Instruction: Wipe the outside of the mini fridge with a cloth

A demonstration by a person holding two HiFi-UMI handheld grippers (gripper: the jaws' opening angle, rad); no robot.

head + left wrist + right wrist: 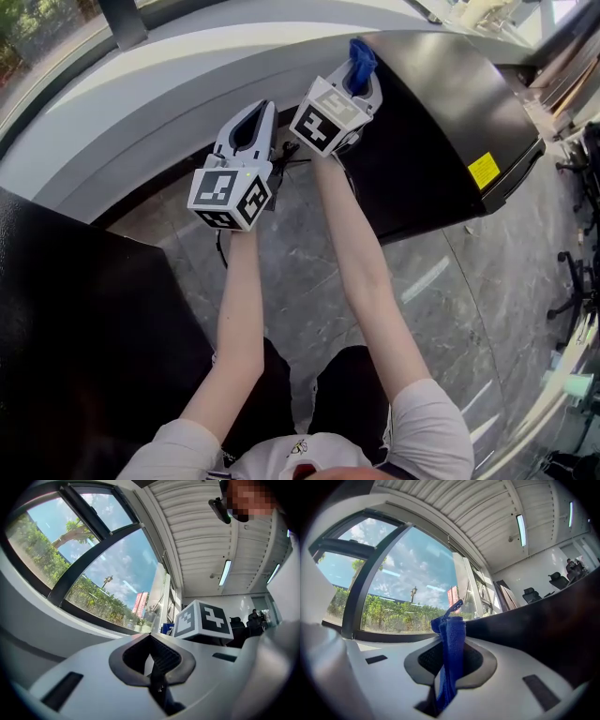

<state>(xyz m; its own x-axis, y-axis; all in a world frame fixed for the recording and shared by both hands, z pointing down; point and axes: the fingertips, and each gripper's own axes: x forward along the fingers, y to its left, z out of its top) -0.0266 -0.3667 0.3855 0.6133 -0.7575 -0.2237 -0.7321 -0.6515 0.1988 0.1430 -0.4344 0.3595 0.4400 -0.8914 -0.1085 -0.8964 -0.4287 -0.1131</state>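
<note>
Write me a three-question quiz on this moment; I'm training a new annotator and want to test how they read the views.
1. True or false: the left hand-held gripper has something between its jaws.
2. What does the right hand-held gripper hold? A) a crumpled blue fabric cloth B) a yellow sponge C) nothing
3. Fill in: the small rectangular sticker on the boxy black mini fridge is coloured ____.

Key: 1 false, its jaws are together on nothing; 2 A; 3 yellow.
</note>
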